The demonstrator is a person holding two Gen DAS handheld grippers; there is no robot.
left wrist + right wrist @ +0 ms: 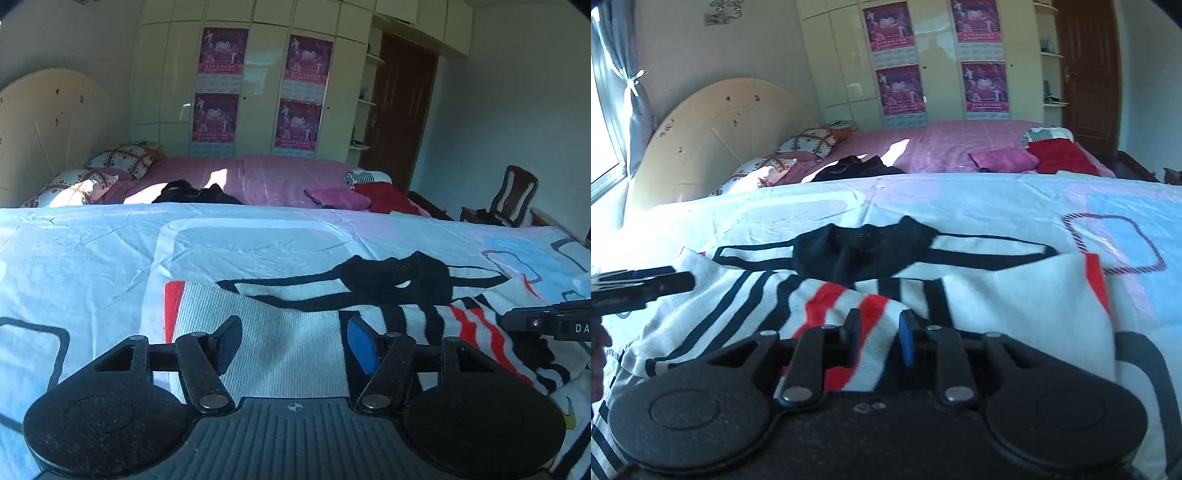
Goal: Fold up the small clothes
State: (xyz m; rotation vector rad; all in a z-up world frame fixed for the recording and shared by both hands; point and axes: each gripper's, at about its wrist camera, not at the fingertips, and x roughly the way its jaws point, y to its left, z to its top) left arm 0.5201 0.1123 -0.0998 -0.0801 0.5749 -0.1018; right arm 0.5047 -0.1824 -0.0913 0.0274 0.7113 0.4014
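- Knitwear is spread flat on the pale patterned bedsheet point(92, 251): a white sweater point(288, 332) with a black collar point(399, 277) and red and black stripes, laid out so that its parts can be turned over one another.
- Just ahead of and beneath the left gripper point(293, 343) lies the plain white body panel; the fingers are held wide apart and nothing is pinched between them, apparently so that a hold can be chosen.
- Between the fingers of the right gripper point(877, 338) a red-and-white striped fold of the sweater is seen. The fingers are drawn fairly close, with a gap remaining; whether the cloth is actually pinched cannot be told.
- The collar lies ahead of both claws, toward the far side of the garment.
- The striped sleeve is bunched across the body, which suggests a fold in progress.
- Far beyond the claws a pink bed point(258, 177) and a wardrobe point(258, 92) are seen.
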